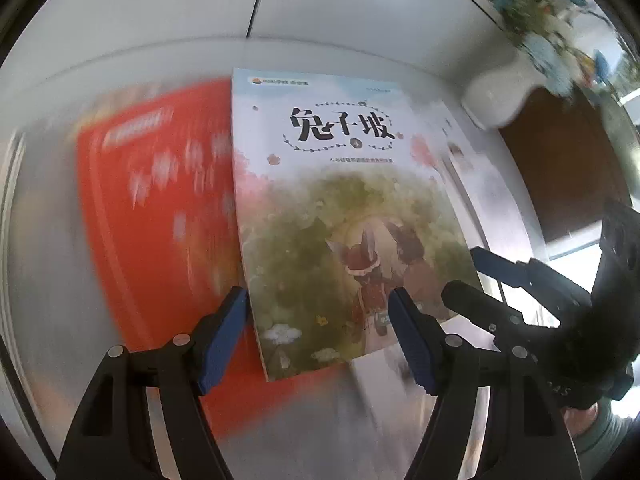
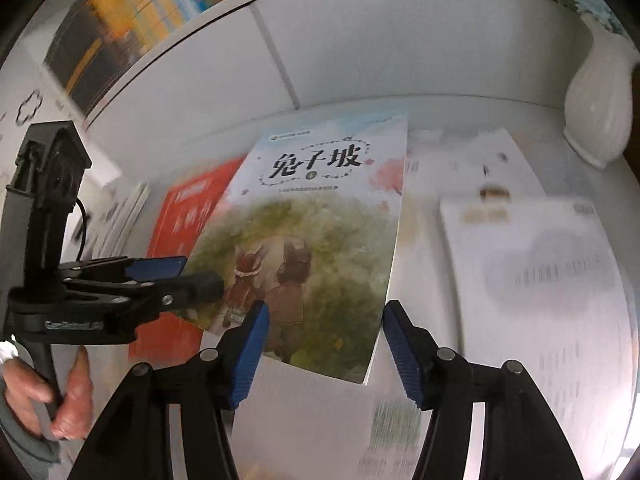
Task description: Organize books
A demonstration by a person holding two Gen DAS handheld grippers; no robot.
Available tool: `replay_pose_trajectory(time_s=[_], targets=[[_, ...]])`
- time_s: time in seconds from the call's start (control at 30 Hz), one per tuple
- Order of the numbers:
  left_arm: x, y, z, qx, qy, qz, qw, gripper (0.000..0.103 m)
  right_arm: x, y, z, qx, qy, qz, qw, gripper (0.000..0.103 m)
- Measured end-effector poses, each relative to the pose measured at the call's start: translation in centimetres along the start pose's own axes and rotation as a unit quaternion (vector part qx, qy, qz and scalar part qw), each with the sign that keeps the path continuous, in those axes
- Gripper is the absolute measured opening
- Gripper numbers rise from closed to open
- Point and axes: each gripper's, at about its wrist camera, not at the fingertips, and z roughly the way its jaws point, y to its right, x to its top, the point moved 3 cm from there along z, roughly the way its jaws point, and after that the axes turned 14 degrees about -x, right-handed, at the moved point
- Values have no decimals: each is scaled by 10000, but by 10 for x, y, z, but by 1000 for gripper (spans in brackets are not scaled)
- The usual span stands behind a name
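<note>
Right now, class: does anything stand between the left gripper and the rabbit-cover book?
Nothing visible does. The left gripper has the rabbit-cover book directly ahead, its lower edge at the fingertips. The right gripper sits at the book's lower right corner, off to the side, not in between.

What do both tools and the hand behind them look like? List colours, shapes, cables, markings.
Left tool and right tool: black angular linkage arms with silver rivets and fingers faced with ribbed blue pads. Seen from the right wrist, the left one carries a boxy black camera housing, a looping black cable and unreadable raised lettering. The left hand is bare, with a grey-green sleeve.
</note>
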Motion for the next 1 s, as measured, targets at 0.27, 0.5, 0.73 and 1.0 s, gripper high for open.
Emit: replay_pose_trajectory(time_s=[0.27,0.5,0.73,1.0], targets=[[-126,25,-22,-311,-418,-280,9983,69,-114,-21,-57,112,-476,-444,9978,58],[-180,45,-29,-436,-498,-246,9975,69,-213,-25,-93,239,-825,-706,9938,57],[-190,33,-40,-251,-53,-575,9980,42,-208,-15,-102,-29,-407,-529,9978,35],[-188,35,-36,-282,167,-752,9966,42,-204,-35,-92,399,-525,-375,9971,35]])
